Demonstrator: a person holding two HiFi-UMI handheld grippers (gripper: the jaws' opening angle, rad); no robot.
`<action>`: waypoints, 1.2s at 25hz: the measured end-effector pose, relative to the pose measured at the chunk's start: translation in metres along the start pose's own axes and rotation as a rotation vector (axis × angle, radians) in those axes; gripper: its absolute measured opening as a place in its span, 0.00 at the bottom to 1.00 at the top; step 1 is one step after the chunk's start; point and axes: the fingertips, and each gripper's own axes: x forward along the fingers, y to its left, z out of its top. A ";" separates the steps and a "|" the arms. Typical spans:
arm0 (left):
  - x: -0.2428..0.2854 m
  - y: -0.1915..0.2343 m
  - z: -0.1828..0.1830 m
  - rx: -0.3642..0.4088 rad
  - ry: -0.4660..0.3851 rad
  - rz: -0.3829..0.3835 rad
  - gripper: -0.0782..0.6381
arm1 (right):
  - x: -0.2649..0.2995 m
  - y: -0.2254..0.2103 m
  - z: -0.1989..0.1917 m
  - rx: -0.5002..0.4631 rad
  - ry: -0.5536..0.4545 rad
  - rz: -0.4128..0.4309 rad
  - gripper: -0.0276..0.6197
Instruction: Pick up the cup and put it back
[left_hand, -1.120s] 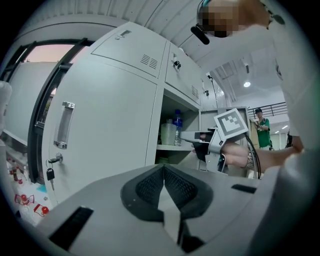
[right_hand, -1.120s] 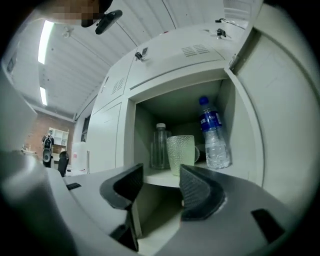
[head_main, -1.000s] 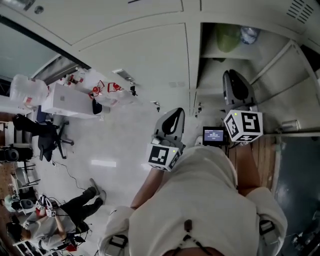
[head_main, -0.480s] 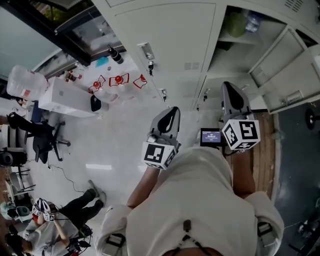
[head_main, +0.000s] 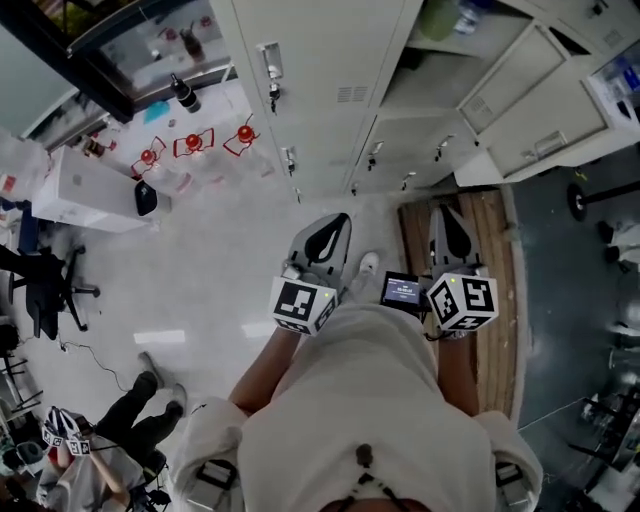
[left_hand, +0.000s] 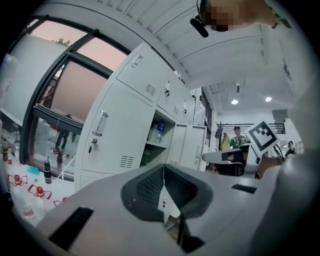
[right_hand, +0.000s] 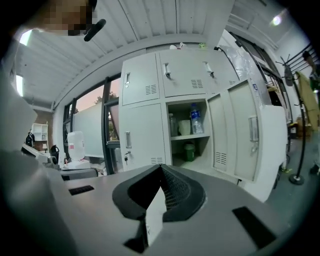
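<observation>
An open locker (right_hand: 192, 135) shows in the right gripper view, some way ahead. Its upper shelf holds a white cup (right_hand: 185, 127) and a clear bottle (right_hand: 196, 120); a green cup (right_hand: 188, 151) stands on the shelf below. The left gripper view shows the same bottle (left_hand: 160, 131) and green cup (left_hand: 146, 157). In the head view the green cup (head_main: 437, 18) sits at the top edge. My left gripper (head_main: 325, 240) and right gripper (head_main: 448, 232) are held in front of the person's body, both shut and holding nothing, well short of the locker.
Grey lockers (head_main: 320, 80) fill the wall ahead, with open doors (head_main: 530, 70) swung out to the right. A wooden strip (head_main: 490, 300) lies on the floor at the right. A table with red items (head_main: 190, 145) stands left, and a seated person (head_main: 130, 420) is lower left.
The lockers have slid up and away in the head view. Both grippers have drawn back from the open locker and sunk toward the person's body.
</observation>
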 end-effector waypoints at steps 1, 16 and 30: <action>0.001 -0.006 -0.002 0.001 0.004 -0.014 0.12 | -0.009 -0.002 -0.005 0.012 0.006 -0.016 0.08; -0.027 -0.112 -0.025 0.055 0.018 -0.098 0.12 | -0.149 -0.006 -0.060 0.014 0.001 0.030 0.08; -0.170 -0.257 -0.066 0.066 0.048 -0.031 0.12 | -0.337 0.003 -0.106 0.104 -0.030 0.089 0.08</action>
